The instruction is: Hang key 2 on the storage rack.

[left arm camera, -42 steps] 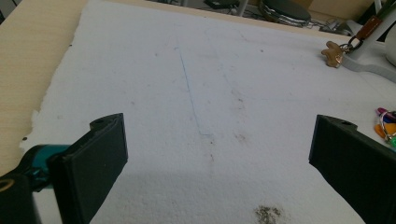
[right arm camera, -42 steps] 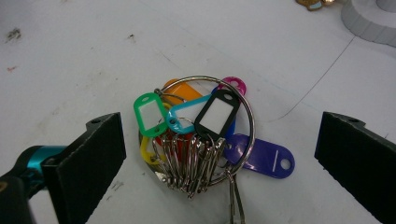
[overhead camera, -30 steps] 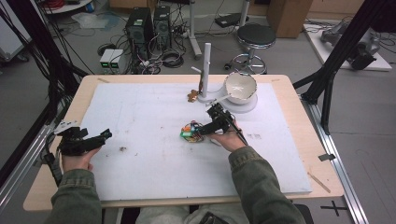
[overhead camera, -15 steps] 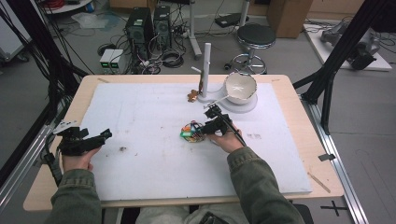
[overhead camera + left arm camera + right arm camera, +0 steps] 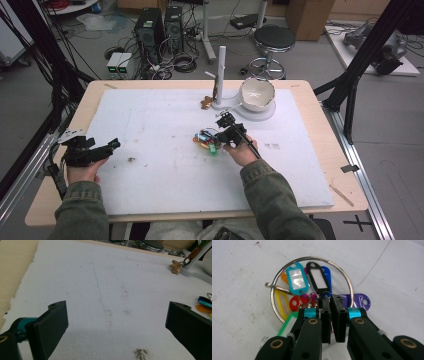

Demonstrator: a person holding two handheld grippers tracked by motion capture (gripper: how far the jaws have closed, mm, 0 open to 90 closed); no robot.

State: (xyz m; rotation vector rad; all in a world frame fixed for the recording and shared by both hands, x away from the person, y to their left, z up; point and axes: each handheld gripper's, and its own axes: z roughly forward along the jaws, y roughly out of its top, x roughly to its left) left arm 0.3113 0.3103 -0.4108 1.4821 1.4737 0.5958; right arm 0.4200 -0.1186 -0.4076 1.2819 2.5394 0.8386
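Right claw (image 5: 331, 315) pinching the key-tag bunch (image 5: 312, 290) at mid-table.
Its jaws have just closed on the ring's (image 5: 348, 285) near edge; tags fan ahead. Left claw (image 5: 117, 322) stands wide, well apart.

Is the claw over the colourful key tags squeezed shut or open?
Shut. The right gripper has just closed, its jaws almost touching at the key ring.

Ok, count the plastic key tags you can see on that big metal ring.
About 8: teal, black, blue, purple, red, yellow, orange, green. The right gripper may hide more.
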